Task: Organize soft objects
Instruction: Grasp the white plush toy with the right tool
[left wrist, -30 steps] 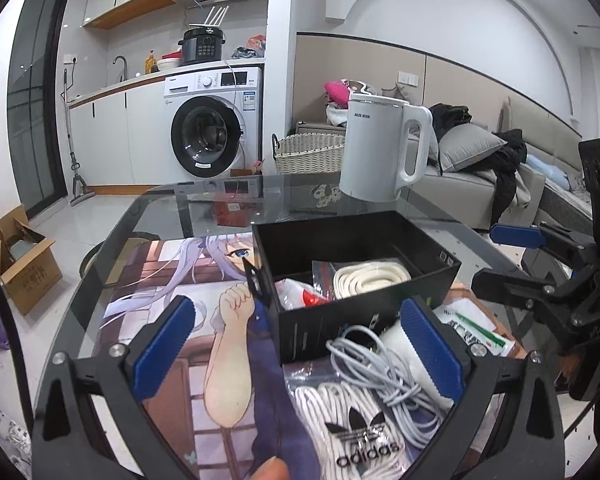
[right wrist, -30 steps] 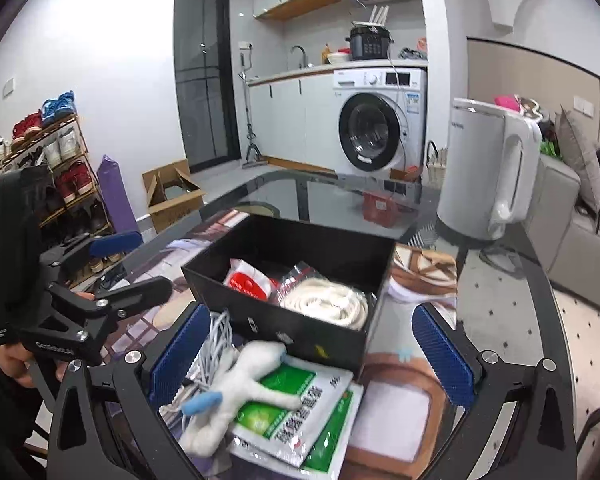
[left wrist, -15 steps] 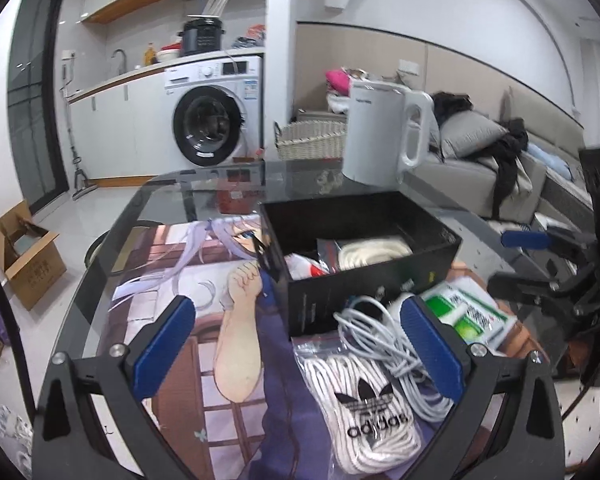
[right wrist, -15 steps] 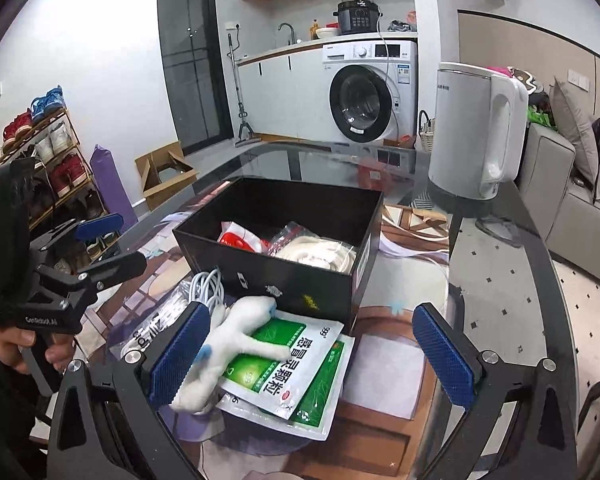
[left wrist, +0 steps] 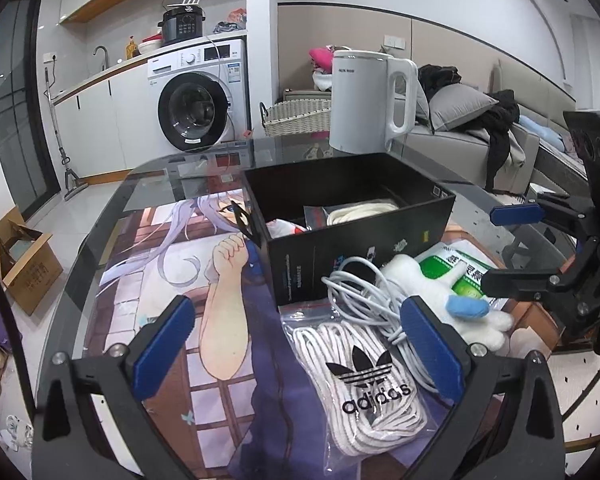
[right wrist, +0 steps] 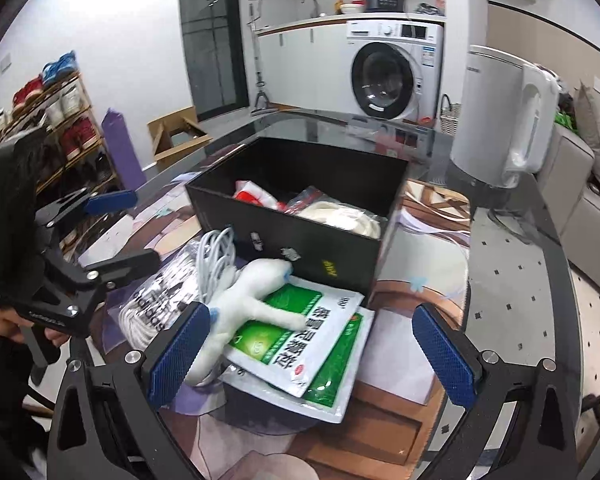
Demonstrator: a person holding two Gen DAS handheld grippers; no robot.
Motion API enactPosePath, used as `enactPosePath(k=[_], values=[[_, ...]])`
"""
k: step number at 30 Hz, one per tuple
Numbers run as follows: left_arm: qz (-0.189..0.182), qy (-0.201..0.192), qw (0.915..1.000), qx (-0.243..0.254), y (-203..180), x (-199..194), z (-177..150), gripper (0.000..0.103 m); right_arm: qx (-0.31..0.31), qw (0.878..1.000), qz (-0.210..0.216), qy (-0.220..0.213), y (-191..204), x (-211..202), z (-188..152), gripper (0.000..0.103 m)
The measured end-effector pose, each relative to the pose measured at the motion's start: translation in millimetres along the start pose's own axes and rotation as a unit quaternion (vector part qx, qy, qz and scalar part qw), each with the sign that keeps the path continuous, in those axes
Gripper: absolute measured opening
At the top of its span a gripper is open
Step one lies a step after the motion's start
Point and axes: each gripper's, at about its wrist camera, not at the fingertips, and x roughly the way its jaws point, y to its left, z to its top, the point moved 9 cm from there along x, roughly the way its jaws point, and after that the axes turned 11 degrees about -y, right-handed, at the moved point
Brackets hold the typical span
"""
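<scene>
Both the left gripper [left wrist: 300, 344] and right gripper [right wrist: 310, 346] hang with fingers spread, empty. At lower centre lie bagged laces [left wrist: 360, 368], a cable [left wrist: 364, 296], a white glove [right wrist: 252, 304] and green packets [right wrist: 300, 340]. Behind, the black box [right wrist: 300, 240] holds rope [right wrist: 340, 214] and a red-white pouch [right wrist: 256, 196]. A kettle [right wrist: 500, 112] stands upper right.

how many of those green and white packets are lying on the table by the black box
2. The top packet lies in front of the black box, under the white plush toy. The second packet lies beneath it, offset toward the camera. More could be hidden underneath.

A glass surface [left wrist: 148, 184] carries an illustrated mat [left wrist: 204, 344], a black box [left wrist: 356, 248] mid-surface, and a white kettle [left wrist: 364, 100] at its far edge.
</scene>
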Motion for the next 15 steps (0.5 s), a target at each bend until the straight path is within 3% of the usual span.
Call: enactPosePath(k=[15], values=[[0.0, 0.023, 0.9997, 0.005, -1.0, 7.1, -9.9, 0.103, -0.002, 0.998, 0.05, 0.028, 35.7, 26.6, -13.8, 0.102]])
